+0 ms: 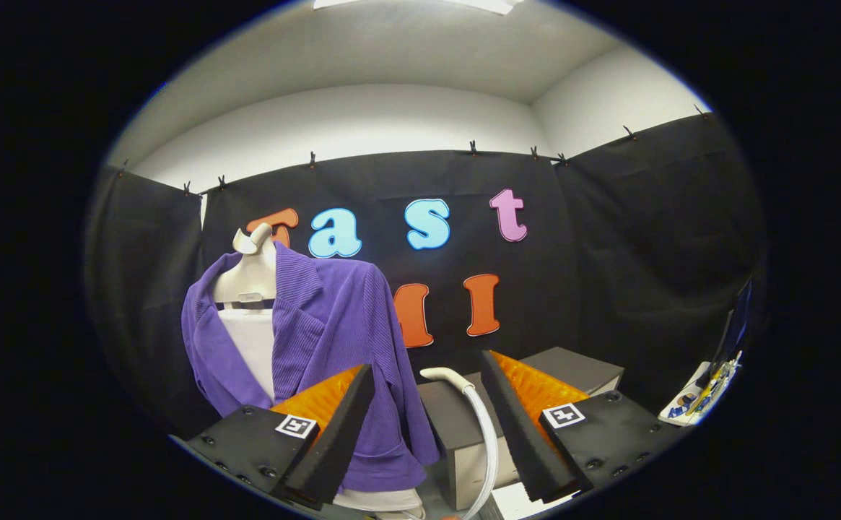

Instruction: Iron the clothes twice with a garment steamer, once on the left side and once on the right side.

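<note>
A purple ribbed cardigan (333, 339) hangs on a pale mannequin torso (250, 278) over a white top (250, 347), ahead of my left finger. A white steamer handle with its hose (474, 412) rises between my two fingers, resting against a grey box (456, 426). My gripper (427, 379) is open, with a wide gap between its fingers (337, 433). Nothing is held. The cardigan's lower hem is partly hidden behind my left finger.
The grey box stands just beyond my fingers, with a second grey box (572, 368) behind the right finger. A small shelf with colourful items (702, 393) sits at the far right by a dark screen (734, 332). Black cloth walls close the booth.
</note>
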`<state>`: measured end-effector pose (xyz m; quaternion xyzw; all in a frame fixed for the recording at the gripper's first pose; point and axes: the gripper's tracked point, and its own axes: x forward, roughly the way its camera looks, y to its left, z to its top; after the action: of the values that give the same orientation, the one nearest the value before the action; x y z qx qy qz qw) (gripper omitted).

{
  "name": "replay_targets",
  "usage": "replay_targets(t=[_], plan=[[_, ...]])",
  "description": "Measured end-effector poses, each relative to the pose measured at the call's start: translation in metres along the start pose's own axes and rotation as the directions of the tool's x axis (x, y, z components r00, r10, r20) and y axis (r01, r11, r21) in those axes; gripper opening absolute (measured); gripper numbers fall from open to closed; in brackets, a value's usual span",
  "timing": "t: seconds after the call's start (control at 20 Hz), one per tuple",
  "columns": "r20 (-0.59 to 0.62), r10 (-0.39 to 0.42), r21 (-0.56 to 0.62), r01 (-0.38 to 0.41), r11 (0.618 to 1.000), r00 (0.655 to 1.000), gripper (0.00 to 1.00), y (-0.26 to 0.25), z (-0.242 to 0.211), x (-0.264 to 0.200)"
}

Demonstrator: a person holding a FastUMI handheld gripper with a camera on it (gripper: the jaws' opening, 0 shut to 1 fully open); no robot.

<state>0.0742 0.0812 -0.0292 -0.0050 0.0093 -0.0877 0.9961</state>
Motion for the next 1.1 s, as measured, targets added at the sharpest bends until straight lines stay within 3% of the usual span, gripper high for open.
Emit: replay_targets(t=[0.25, 0.45, 0.8, 1.1], plan=[[-0.013, -0.012, -0.033, 0.012, 0.999, 1.000, 0.98, -0.008, -0.002, 0.028], [-0.042, 0.014, -0.001, -0.014, 1.000, 0.999, 0.98, -0.024, 0.000, 0.080], [-0.160, 0.066, 0.003, -0.066, 0.998, 0.985, 0.98, -0.066, -0.030, 0.224], [-0.337, 0.120, 0.027, -0.118, 0.993, 0.934, 0.99, -0.079, -0.106, 0.335]])
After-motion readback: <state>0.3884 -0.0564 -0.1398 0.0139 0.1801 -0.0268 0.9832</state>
